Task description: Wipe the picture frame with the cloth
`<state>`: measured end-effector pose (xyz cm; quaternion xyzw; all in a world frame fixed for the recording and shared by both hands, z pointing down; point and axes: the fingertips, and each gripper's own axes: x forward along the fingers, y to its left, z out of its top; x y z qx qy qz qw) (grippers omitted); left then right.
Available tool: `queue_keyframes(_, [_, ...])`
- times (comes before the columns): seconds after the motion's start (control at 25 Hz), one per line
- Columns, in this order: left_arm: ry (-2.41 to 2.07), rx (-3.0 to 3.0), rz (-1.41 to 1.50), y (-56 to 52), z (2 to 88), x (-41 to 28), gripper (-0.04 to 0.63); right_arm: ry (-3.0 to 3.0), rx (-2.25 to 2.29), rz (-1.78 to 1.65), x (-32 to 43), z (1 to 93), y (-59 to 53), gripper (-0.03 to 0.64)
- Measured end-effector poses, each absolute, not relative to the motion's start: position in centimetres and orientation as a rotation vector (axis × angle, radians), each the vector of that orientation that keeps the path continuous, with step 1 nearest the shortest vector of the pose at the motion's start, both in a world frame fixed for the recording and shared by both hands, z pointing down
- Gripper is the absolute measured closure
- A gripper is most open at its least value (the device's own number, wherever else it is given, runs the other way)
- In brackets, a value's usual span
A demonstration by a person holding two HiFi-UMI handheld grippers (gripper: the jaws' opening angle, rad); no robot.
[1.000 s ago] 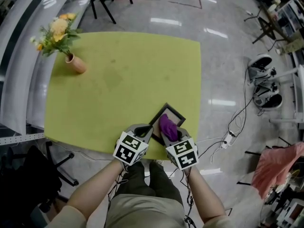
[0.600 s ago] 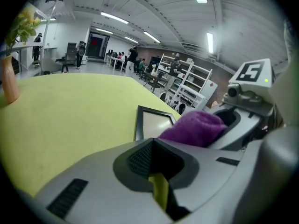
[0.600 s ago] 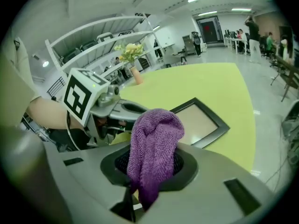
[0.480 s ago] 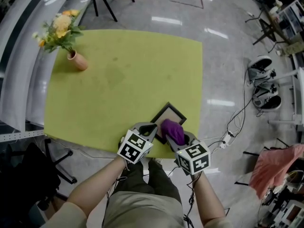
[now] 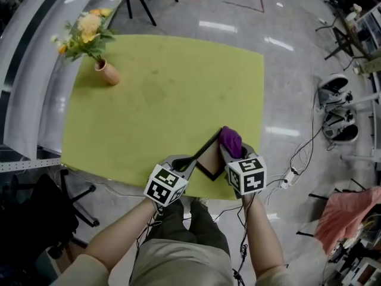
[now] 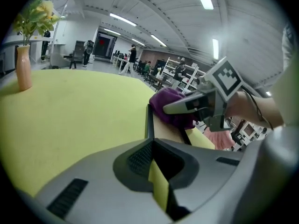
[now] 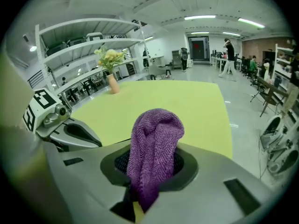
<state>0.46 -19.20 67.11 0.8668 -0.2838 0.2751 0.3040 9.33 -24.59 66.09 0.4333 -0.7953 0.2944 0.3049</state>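
Table: the yellow-green square table (image 5: pixel 166 100) carried everything.
Frame: the black-rimmed rectangular picture frame (image 5: pixel 208 159) with a brown panel was at the table's near edge, toward its near right corner. It was tipped up on edge rather than lying flat.
Left gripper: the grey left gripper (image 5: pixel 186 162) had its jaws closed on the frame's near rim. In the left gripper view the dark rim (image 6: pixel 148 120) ran straight into the left gripper (image 6: pixel 159 171).
Right gripper: the right gripper (image 5: pixel 229 151) was clamped on the purple terry cloth (image 7: pixel 152 148), which bulged out above the jaws.
Cloth: the bunched cloth (image 5: pixel 230 140) touched the frame's upper far edge, just beside the table's right edge.
Vase: a terracotta vase (image 5: pixel 108 74) with yellow and orange flowers (image 5: pixel 86 31) stood near the far left corner, well apart from both grippers.
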Motion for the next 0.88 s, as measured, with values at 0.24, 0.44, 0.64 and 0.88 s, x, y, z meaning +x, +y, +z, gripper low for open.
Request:
queue_keyframes(0.24, [-0.738,2.279,0.714,-19.4,67.2,0.5,0.589,-2.149,0.865,0.800,2.5,67.1,-20.0,0.526])
queue_keyframes(0.44, [-0.740,2.267,0.710,-19.3,67.3,0.0,0.589,-2.149,0.806,0.775,0.6,66.8,-16.6,0.523])
queue_keyframes(0.64, [-0.764,2.245,0.693,-19.3,67.1,-1.2,0.589,-2.215,0.759,1.054,0.1,65.6,-14.9,0.526])
queue_keyframes(0.88, [-0.813,2.251,0.642,-19.8,64.3,-3.1,0.589,-2.268,0.809,1.129,0.7,62.2,-14.4,0.526])
